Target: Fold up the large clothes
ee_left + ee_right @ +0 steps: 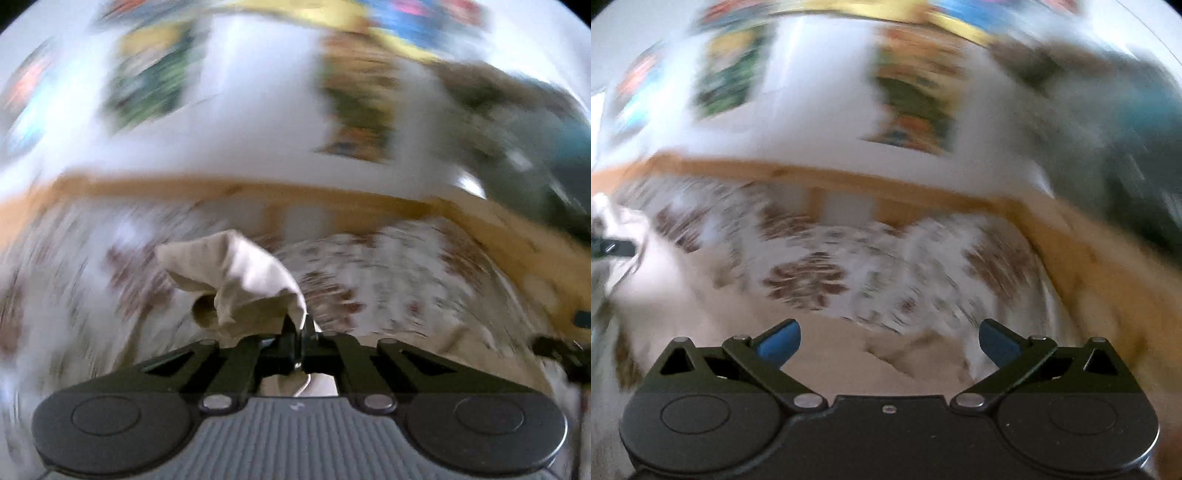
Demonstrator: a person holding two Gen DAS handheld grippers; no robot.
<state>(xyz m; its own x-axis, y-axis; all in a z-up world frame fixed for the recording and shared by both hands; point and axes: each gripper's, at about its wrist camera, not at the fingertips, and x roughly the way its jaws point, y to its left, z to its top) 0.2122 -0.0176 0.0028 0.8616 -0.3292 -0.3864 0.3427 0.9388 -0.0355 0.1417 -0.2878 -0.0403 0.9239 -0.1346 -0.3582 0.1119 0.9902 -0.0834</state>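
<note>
One tool (299,343) pinches beige cloth (236,273); the other (889,341) gapes empty.

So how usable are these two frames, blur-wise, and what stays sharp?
Left wrist view: background heavily motion-smeared; only the left hand-held gripper and the beige cloth it pinches stay sharp. Right wrist view: same smear over the patterned bedspread; the open right hand-held gripper is crisp. Both show fisheye bending.

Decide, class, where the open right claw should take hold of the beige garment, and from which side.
Grip an edge fold of the beige garment lying just below the right claw, coming down from above. The cloth lies low and flat on the patterned bedspread, so only a raised crease gives the fingers purchase. The left claw is shut on another bunched part. Blur hides finer detail.
</note>
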